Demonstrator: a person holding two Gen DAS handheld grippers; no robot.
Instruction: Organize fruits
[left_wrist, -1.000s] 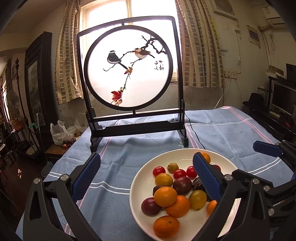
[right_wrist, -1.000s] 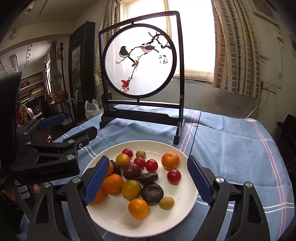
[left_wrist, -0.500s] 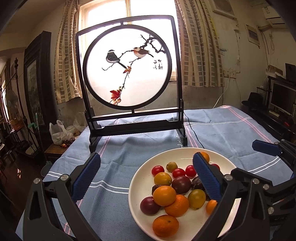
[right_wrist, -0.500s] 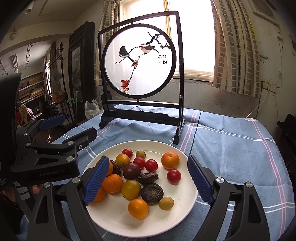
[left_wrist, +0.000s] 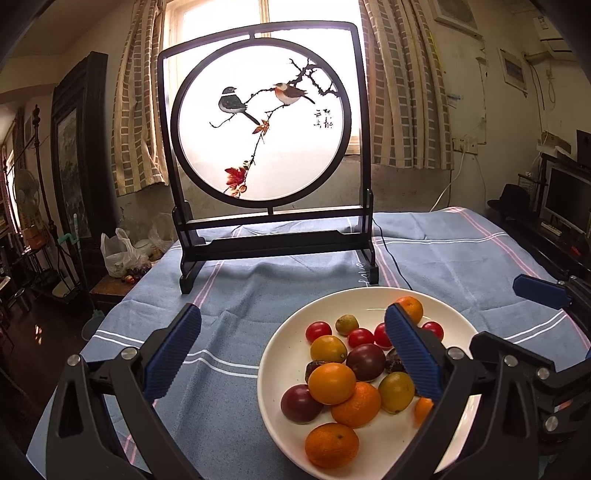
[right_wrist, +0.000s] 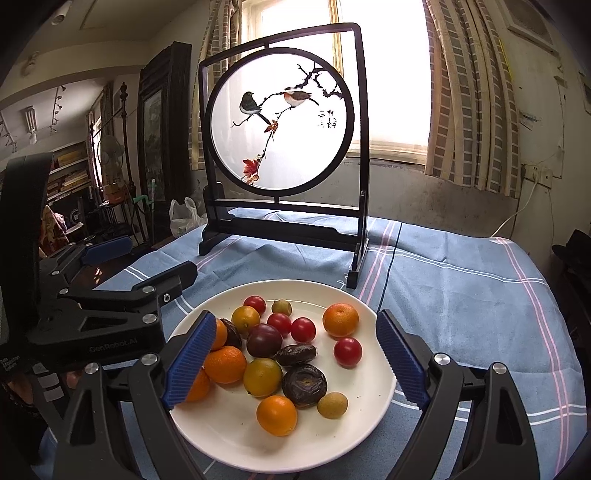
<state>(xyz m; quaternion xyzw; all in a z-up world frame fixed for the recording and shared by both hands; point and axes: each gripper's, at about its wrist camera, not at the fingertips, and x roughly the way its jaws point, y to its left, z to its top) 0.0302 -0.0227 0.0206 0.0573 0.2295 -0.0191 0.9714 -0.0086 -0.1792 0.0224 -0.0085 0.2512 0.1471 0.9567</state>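
A white plate (left_wrist: 284, 350) (right_wrist: 373, 402) on the blue cloth holds several fruits: oranges (left_wrist: 331, 383) (right_wrist: 340, 319), red cherry tomatoes (left_wrist: 318, 331) (right_wrist: 347, 352), a dark plum (left_wrist: 365, 362) (right_wrist: 264, 340), yellow-green fruits (right_wrist: 262, 376) and dark wrinkled fruits (right_wrist: 304, 384). My left gripper (left_wrist: 291, 356) is open and empty, hovering over the plate's left edge. My right gripper (right_wrist: 295, 363) is open and empty, its jaws spread just above the plate on either side of the fruit. The left gripper also shows in the right wrist view (right_wrist: 110, 306).
A black-framed round screen with painted birds (left_wrist: 264, 129) (right_wrist: 280, 122) stands on the table behind the plate. A black cable (left_wrist: 391, 258) runs past its right foot. The blue striped tablecloth (left_wrist: 461, 258) covers the table. Furniture and bags stand off the left edge.
Both views have shifted only slightly; the left gripper has drifted a little. Both grippers stay open and the fruits have not moved.
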